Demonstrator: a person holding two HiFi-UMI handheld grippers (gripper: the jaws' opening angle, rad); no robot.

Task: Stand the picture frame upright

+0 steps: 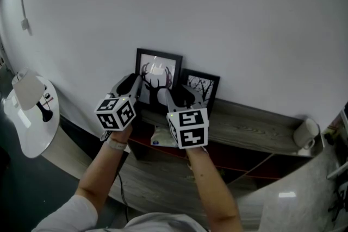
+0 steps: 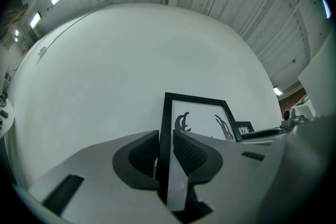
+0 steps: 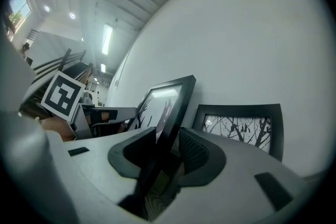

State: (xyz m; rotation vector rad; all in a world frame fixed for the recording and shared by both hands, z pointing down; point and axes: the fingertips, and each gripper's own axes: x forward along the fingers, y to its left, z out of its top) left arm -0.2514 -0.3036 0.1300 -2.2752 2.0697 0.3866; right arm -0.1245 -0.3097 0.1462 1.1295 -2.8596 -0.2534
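Observation:
A black picture frame [image 1: 158, 74] with an antler print stands upright on the wooden shelf [image 1: 255, 123], its top against the white wall. My left gripper [image 1: 134, 84] is shut on the frame's left edge; in the left gripper view that edge [image 2: 167, 128] runs between the ribbed pads [image 2: 189, 153]. My right gripper [image 1: 177, 94] holds the frame's right edge. In the right gripper view the frame [image 3: 169, 99] passes slantwise between the jaws and touches both pads [image 3: 193, 152].
A smaller black frame [image 1: 200, 88] with a branch print leans on the wall just right of the held frame, close to my right gripper. A white roll [image 1: 305, 132] lies at the shelf's right end. A white rounded object [image 1: 30, 111] stands far left.

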